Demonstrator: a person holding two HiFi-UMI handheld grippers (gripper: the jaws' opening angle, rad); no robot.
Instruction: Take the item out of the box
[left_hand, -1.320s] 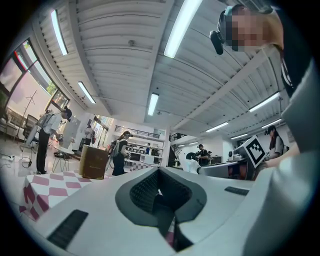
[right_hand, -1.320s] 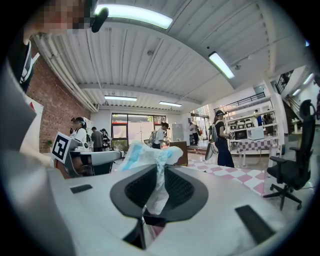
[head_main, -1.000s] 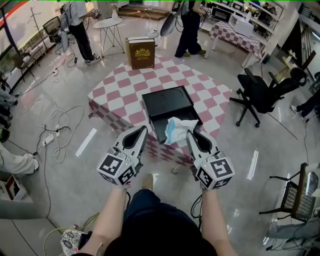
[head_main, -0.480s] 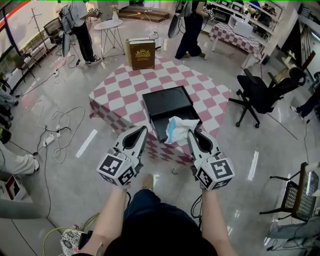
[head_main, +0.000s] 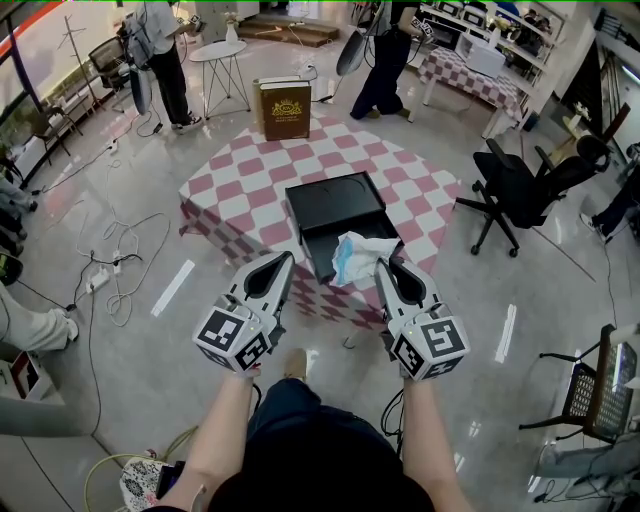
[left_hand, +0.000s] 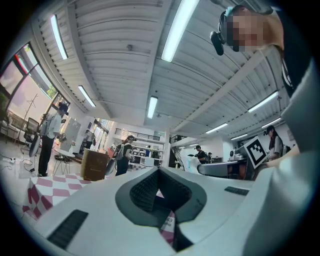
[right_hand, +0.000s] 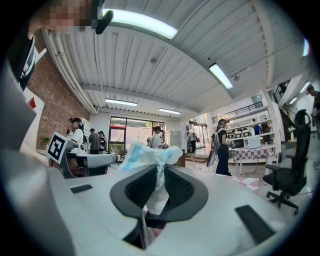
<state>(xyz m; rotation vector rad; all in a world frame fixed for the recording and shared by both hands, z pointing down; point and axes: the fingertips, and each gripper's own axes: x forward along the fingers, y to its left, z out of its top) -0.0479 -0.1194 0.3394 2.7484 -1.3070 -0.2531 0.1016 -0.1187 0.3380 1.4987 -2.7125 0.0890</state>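
Low in the head view, right of centre, the right claw (head_main: 382, 264) is clamped on a crumpled white-and-blue packet (head_main: 355, 256). The right gripper view shows a fold of it pinched between the pads. The left claw (head_main: 284, 262), level with it at centre left, is closed on nothing. The packet bulges up and to the left from the right claw's tip, its longer side lying across the frame, over the near, open half of the black box (head_main: 333, 203) on the checked worktop (head_main: 250, 180). With the right hand already gripping it, carrying it clear of the box appears to be all that remains. A brown case (head_main: 284, 108) stands at the worktop's far edge.
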